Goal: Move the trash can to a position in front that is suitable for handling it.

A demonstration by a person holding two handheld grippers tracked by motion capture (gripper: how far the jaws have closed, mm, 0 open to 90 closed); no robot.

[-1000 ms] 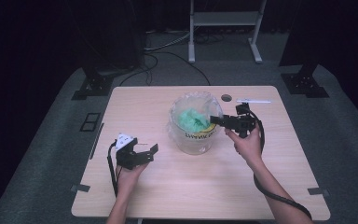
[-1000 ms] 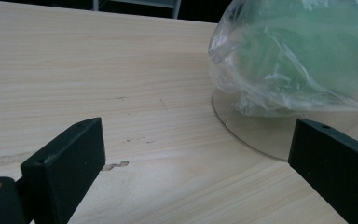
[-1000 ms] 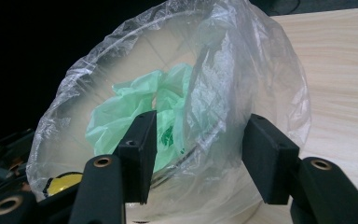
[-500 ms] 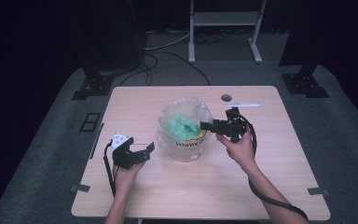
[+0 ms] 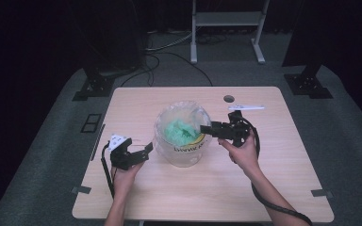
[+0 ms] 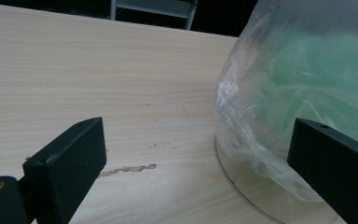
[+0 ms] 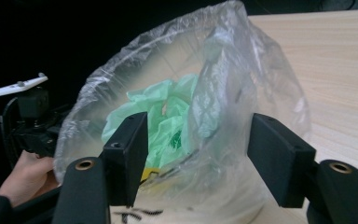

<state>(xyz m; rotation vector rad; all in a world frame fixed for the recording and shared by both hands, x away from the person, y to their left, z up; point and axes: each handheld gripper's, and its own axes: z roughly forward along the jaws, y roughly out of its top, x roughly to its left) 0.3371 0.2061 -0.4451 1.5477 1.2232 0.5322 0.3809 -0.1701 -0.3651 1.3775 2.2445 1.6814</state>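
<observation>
We've got a light wooden table (image 5: 136, 103) sitting mid-frame on grey carpet. Dead centre on it stands a clear plastic bag (image 5: 181, 134) with green stuff bunched inside. Toward the upper right of the tabletop there's a small round hole (image 5: 228, 99), and just below that lies a thin white strip (image 5: 246, 108). The left gripper view shows a pale smear on the wood (image 6: 128, 169).

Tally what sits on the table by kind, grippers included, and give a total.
Clear plastic bag lining a tub: 1
Green crumpled stuff inside the bag: 1
White strip near the far edge: 1
Grippers: 2, the left gripper and the right gripper
Total: 5
</observation>
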